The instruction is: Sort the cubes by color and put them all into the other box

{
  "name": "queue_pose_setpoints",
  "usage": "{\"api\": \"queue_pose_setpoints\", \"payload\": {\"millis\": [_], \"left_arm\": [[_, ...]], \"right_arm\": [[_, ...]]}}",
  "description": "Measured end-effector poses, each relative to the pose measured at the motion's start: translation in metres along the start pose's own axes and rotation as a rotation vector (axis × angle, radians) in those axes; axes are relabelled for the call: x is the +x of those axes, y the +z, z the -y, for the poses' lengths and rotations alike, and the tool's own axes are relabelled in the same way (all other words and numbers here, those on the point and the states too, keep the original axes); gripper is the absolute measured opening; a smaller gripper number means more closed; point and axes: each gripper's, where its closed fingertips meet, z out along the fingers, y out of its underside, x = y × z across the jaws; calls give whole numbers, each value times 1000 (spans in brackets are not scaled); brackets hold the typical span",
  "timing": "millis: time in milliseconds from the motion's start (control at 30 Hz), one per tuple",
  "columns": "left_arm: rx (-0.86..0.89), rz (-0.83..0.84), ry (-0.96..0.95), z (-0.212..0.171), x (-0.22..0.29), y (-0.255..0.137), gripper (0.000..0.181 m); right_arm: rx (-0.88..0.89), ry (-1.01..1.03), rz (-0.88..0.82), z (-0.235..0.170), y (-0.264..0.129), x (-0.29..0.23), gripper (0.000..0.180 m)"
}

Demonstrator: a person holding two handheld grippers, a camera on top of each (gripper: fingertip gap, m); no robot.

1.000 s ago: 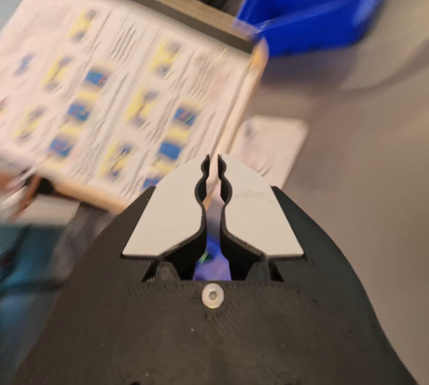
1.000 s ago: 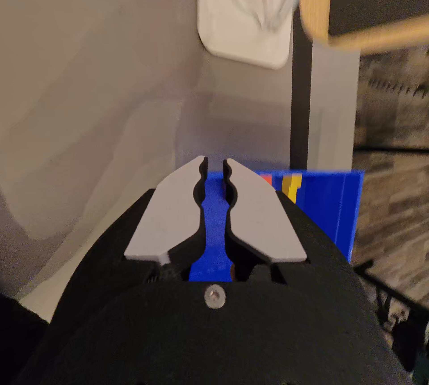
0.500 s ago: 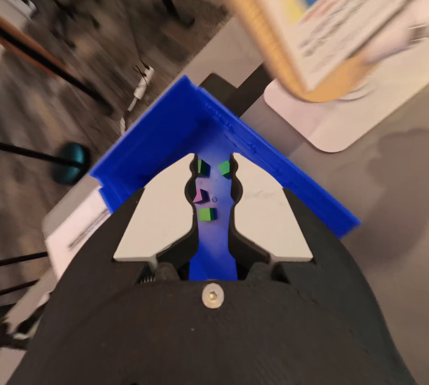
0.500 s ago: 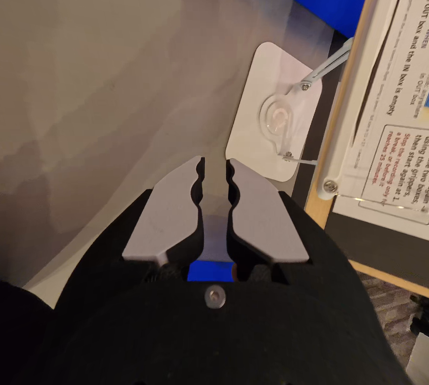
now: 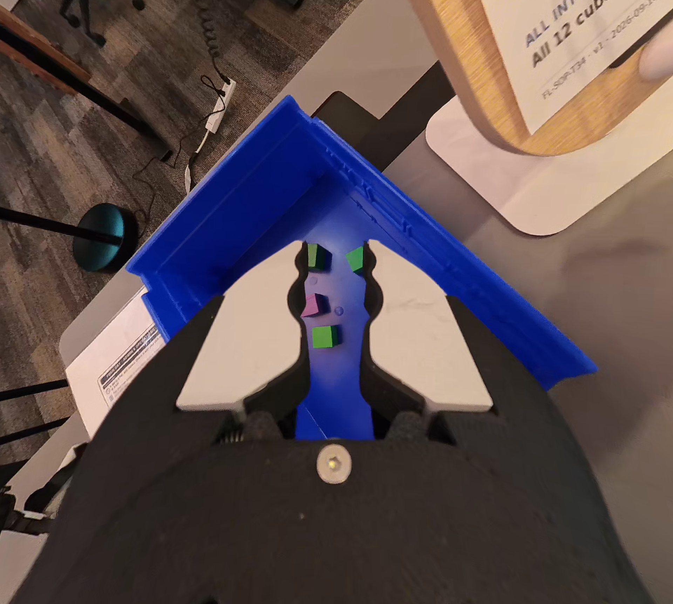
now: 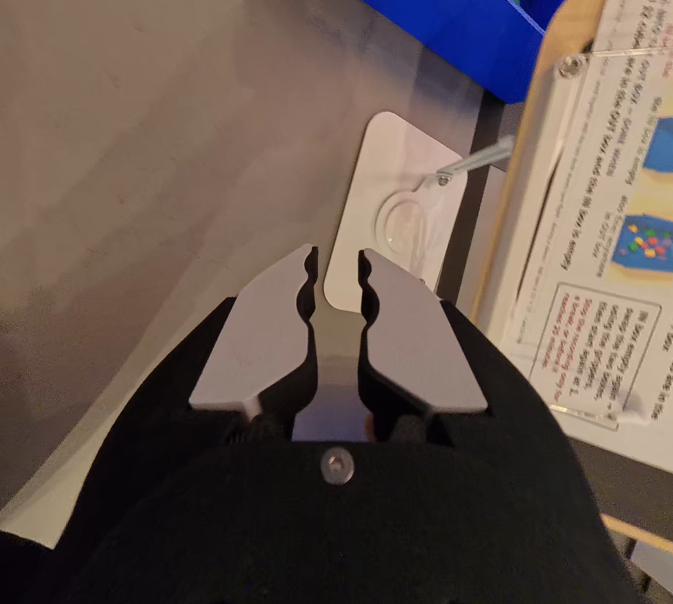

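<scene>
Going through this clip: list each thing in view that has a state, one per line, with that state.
left gripper: open, empty, poised over the blue box
right gripper: open, empty, over the grey table
blue box: open-topped, cubes on its floor
green cubes: three loose on the box floor, apart
purple cube: loose on the box floor, turned askew
instruction board: propped on its white base

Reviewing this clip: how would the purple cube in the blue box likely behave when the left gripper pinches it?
The purple cube looks small and rigid, probably light. It sits skewed to the open left gripper, so it may twist. Flat faces make rolling unlikely.
</scene>
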Motion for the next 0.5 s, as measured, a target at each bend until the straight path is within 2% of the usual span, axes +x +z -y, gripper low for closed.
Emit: {"api": "queue_pose_setpoints", "payload": {"millis": [33, 300, 500], "left_arm": [[-6, 0, -5, -2, -1, 1, 28], [-63, 6, -26, -15, -6, 11, 31], [-106, 8, -38, -22, -5, 19, 32]], "right_arm": [[-8, -18, 6, 4, 4, -4, 21], [-77, -89, 8, 25, 32, -23, 24], [-78, -120, 9, 24, 30, -28, 24]]}}
